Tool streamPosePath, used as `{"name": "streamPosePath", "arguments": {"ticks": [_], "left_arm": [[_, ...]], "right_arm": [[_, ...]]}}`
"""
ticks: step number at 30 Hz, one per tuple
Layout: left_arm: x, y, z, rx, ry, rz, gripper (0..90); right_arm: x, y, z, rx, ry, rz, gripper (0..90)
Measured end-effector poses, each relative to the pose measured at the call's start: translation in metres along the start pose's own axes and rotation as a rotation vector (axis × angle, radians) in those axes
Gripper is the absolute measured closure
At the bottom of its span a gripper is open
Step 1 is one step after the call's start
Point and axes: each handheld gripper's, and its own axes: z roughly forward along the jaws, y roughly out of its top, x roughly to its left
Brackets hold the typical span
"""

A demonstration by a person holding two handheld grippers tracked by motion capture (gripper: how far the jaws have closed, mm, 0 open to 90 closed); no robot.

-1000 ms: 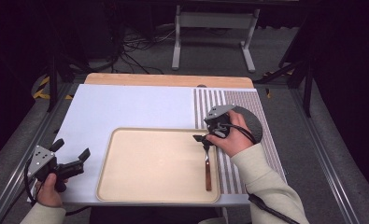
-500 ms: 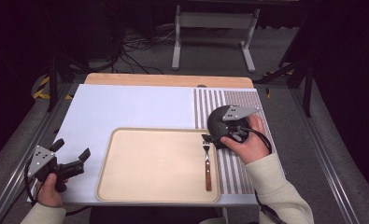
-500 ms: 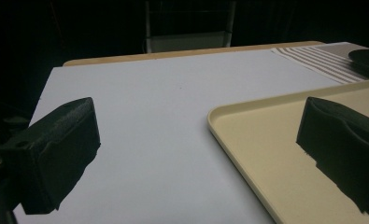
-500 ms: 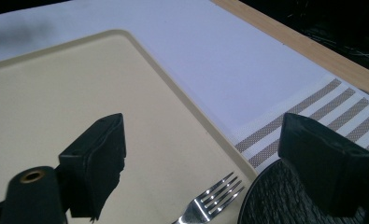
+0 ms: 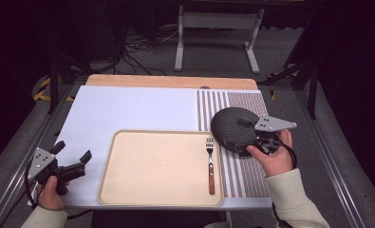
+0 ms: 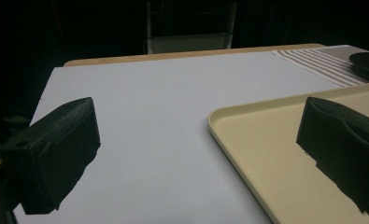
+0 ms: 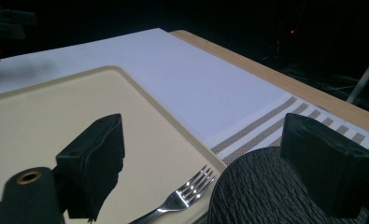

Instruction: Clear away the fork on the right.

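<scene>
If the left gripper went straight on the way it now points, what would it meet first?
Probably the near left corner of the beige plastic tray. The left gripper has open jaws, with bare white table mat between them; depth is hard to judge.

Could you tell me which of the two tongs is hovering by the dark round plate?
The right tongs, beside the dark plate on the striped mat; the left tongs sit far off, left of the tray.

A white mat (image 5: 128, 111) covers the wooden table (image 5: 166, 81), with a striped placemat (image 5: 232, 102) at its right; cables (image 5: 137, 45) and a metal stand (image 5: 217, 21) lie behind
</scene>
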Motion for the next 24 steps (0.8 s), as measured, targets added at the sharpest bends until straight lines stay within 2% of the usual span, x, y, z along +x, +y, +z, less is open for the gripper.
{"name": "streamPosePath", "arguments": {"ticks": [5,6,20,24], "left_arm": [[-0.001,0.000,0.001,-0.001,-0.003,0.000,0.1],[-0.001,0.000,0.001,-0.001,-0.004,0.002,0.1],[-0.001,0.000,0.000,-0.005,-0.002,0.000,0.1],[0.000,0.001,-0.001,-0.005,-0.004,0.006,0.1]], "right_arm": [[-0.003,-0.014,-0.011,-0.042,-0.007,0.022,14.1],[-0.005,-0.021,-0.014,-0.057,-0.019,0.032,13.0],[-0.011,-0.070,-0.029,-0.146,-0.083,0.110,12.0],[-0.010,-0.082,-0.032,-0.139,-0.092,0.118,11.8]]}}
